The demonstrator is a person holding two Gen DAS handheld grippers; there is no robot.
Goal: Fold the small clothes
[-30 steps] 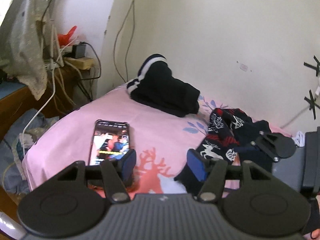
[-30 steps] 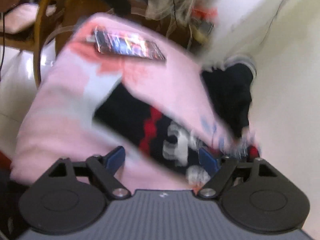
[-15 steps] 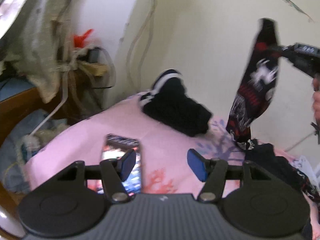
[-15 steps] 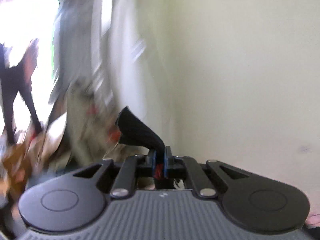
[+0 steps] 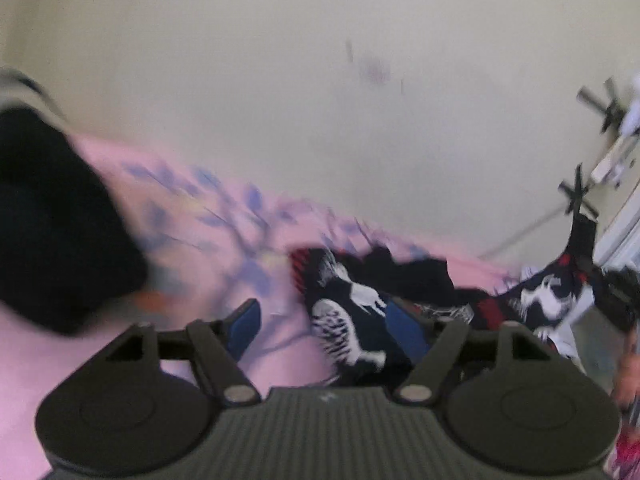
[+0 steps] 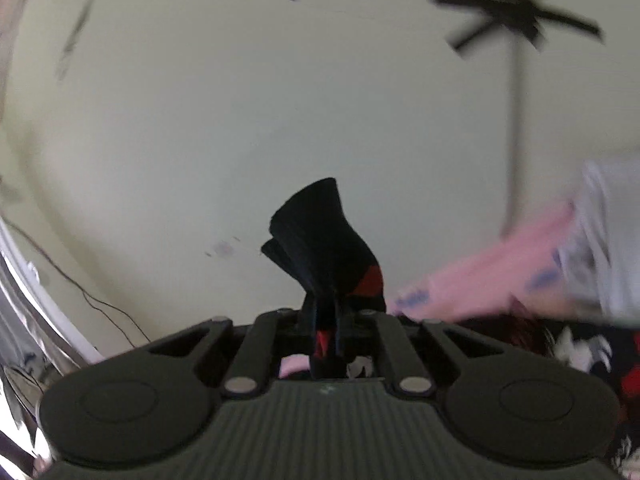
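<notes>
A dark navy garment with white reindeer and red bands [image 5: 352, 320] lies crumpled on the pink bedsheet [image 5: 208, 240]. My left gripper [image 5: 320, 320] is open just above it, its right finger over the cloth. My right gripper [image 6: 326, 336] is shut on an edge of the same patterned garment [image 6: 324, 248], which sticks up between its fingers. In the left wrist view that gripper sits at the far right, lifting part of the garment [image 5: 552, 292].
A black garment with white stripes [image 5: 52, 220] lies at the left of the bed. The cream wall [image 5: 320, 100] stands close behind the bed. Black tape crosses [image 6: 516, 16] mark the wall.
The left gripper swung right and down over the patterned garment; the phone left its view. The right gripper, still shut on the garment, came down from high up toward the bed.
</notes>
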